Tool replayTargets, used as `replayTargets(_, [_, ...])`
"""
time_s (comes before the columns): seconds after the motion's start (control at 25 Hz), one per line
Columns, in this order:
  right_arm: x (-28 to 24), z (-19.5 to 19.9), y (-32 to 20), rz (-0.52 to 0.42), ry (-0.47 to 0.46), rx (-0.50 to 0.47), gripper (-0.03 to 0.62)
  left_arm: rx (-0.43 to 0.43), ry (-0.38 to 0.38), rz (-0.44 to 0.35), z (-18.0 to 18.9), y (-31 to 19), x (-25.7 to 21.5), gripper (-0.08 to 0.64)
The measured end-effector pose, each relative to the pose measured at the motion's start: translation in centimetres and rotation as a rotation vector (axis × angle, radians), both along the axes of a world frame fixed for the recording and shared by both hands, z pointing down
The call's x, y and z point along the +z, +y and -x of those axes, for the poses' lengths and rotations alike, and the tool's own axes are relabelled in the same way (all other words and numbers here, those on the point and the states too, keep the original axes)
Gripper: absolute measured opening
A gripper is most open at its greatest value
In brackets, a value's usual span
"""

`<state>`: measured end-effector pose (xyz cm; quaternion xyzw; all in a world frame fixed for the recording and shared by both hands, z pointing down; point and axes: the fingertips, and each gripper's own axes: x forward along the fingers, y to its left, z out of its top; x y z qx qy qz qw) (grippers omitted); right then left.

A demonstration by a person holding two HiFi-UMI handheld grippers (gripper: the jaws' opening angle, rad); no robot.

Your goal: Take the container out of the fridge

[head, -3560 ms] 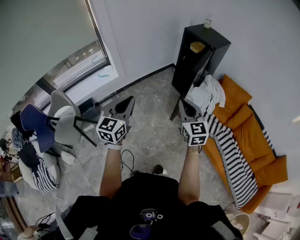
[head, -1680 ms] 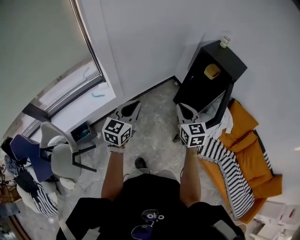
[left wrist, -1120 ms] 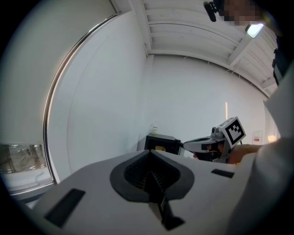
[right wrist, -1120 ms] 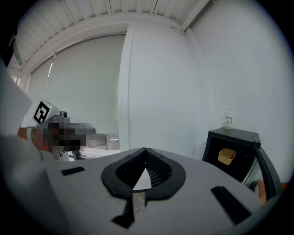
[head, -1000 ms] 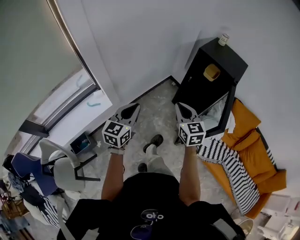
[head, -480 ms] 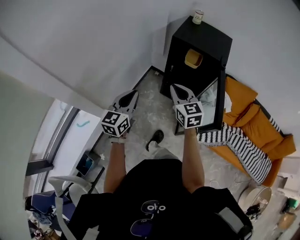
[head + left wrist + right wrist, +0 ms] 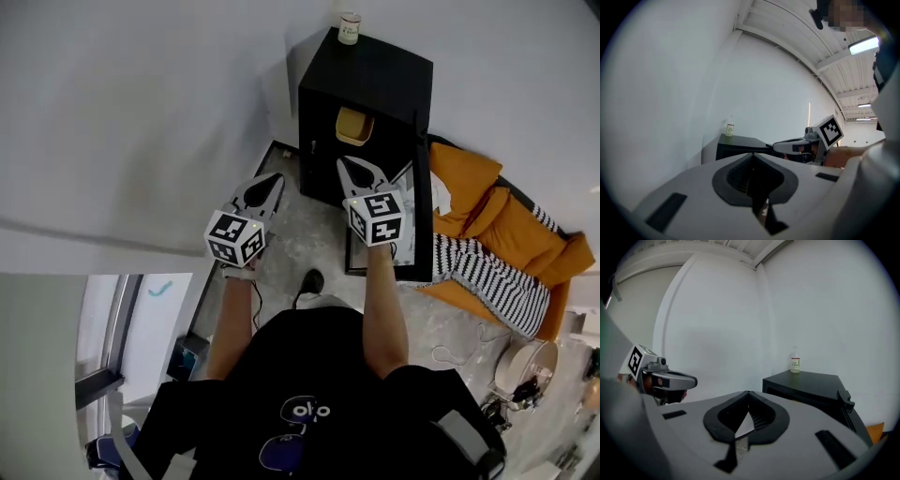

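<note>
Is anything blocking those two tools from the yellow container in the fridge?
Nothing visible does: the fridge door stands open, the yellow container shows inside, and only open air lies ahead of the left tool and right tool.

1. The fridge (image 7: 375, 70) is seen as a small black box-shaped cabinet. It is stood upright on the floor, close against the white wall.
2. Its door (image 7: 424, 202) is swung wide open on the side away from the wall, and a paler inner face is shown.
3. The container (image 7: 354, 127) is seen as a small yellow, squarish tub. It is set in the upper part of the open fridge, just under the top panel.
4. Its lid and contents cannot be made out.
</note>
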<state>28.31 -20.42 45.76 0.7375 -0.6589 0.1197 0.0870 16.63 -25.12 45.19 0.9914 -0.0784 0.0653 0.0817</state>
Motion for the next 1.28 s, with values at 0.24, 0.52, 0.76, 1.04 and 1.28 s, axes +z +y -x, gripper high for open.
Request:
replayTargets(0.24, [1.0,-3.2,-0.3,0.011,-0.020,0.042,0.003,0.045,-0.023,-0.005,-3.2,-0.8,0.5,0.005])
replayTargets(0.52, [2.3,-5.7,0.9,0.031,-0.034,0.101,0.003,0.113,-0.040,-0.004,-6.1,-0.9,1.5,0.005])
replayTargets(0.76, [2.8,-9.1,1.8,0.041,-0.044,0.185,0.003,0.205,-0.050,-0.006,-10.1,-0.9,2.0,0.005])
replayTargets(1.04, [5.1,-10.1,-0.5,0.071,-0.070,0.221,0.003,0.289,-0.075,0.020,-13.7,-3.5,3.8,0.005])
replayTargets(1.28, [5.5,-11.1,-2.5,0.093,-0.072,0.259,0.003,0.349,-0.096,0.041,-15.8,-5.8,4.7,0.005])
